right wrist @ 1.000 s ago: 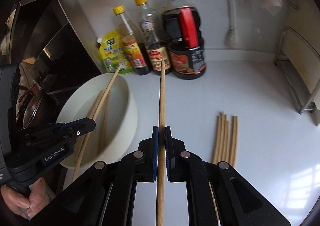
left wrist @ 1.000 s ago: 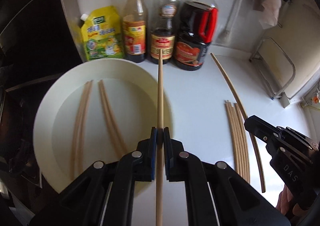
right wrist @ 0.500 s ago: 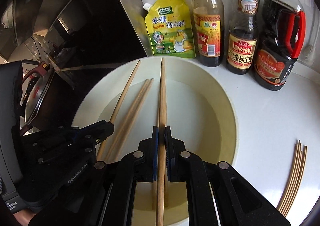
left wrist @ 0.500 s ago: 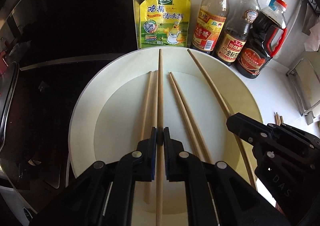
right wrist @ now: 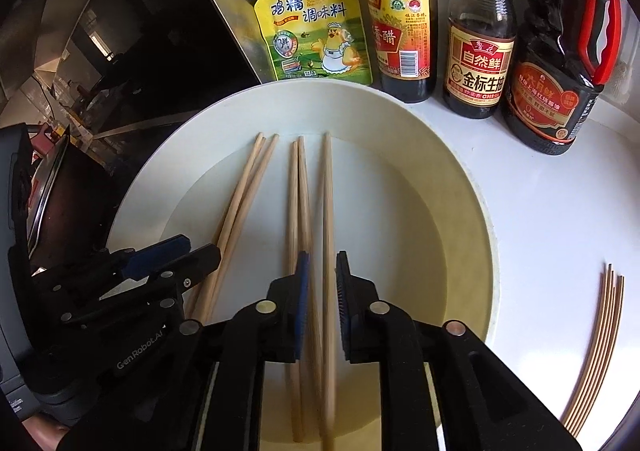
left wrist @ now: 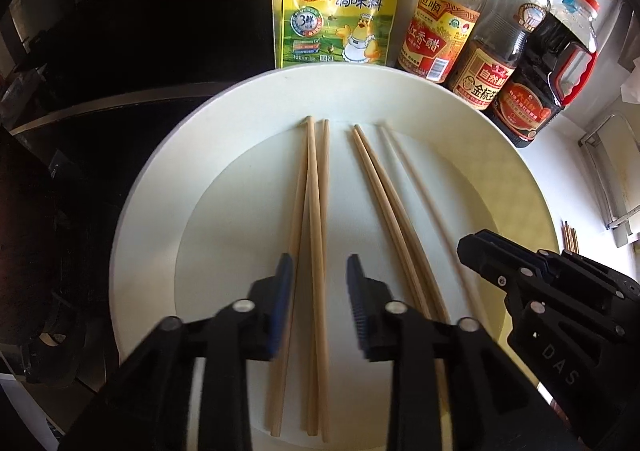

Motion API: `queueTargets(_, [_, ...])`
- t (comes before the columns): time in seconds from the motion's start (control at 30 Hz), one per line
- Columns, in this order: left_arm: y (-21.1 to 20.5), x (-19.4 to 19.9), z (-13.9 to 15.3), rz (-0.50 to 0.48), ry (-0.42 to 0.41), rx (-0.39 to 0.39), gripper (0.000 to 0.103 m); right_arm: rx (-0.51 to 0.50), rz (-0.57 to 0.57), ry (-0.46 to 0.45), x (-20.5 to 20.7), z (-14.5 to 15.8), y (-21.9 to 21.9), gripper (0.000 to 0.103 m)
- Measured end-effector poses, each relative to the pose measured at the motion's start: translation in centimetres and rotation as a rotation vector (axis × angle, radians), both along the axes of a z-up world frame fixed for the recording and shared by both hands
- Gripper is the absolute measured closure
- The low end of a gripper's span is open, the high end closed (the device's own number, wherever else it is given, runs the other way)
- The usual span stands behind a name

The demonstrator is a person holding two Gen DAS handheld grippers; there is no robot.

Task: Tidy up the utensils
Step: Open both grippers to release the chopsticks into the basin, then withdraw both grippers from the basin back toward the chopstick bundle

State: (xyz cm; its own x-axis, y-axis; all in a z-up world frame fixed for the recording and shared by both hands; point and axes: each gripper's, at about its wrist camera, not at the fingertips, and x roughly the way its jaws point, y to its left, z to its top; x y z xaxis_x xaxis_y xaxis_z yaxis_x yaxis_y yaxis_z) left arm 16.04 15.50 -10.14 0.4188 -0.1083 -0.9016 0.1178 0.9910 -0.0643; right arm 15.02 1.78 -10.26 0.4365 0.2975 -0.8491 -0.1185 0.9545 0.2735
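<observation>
Both grippers, left gripper (left wrist: 316, 277) and right gripper (right wrist: 320, 271), hang spread over the white plate (left wrist: 160, 187), gripping nothing; six chopsticks (left wrist: 316, 211) lie inside (tips toward 12 o'clock), spare chopsticks (right wrist: 596, 351) on the tabletop (right wrist: 560, 211) at 3 o'clock.

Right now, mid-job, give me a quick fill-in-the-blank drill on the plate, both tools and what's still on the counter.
1. Both the left tool and the right tool are ____.
2. The white plate holds ____ chopsticks.
3. The remaining chopsticks lie on the ____, right of the plate.
4. The pouch behind the plate is ____.

Missing words: open; six; counter; yellow
</observation>
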Motion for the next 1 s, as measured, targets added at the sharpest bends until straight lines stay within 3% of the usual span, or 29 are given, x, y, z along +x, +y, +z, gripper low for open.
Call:
queueTargets(0.13, [0.6,0.0,0.7,0.013,-0.013,-0.006,0.056,-0.01,-0.004,-0.01,-0.3,0.4,-0.1,0.087])
queueTargets(0.23, [1.0,-0.1,1.2,0.025,-0.022,-0.006,0.046,-0.017,-0.009,-0.011,-0.7,0.5,-0.3,0.08])
queueTargets(0.5, [2.0,-1.3,2.6,0.039,-0.048,0.004,0.037,-0.049,-0.013,-0.047,-2.5,1.6,-0.9,0.068])
queueTargets(0.63, [2.0,-1.9,3.4,0.045,-0.06,0.001,0.033,-0.054,-0.02,-0.062,-3.6,2.2,-1.5,0.068])
queueTargets(1.0, [1.1,-4.1,4.8,0.025,-0.094,0.004,0.025,-0.051,-0.056,-0.108,-6.2,3.5,-2.7,0.046])
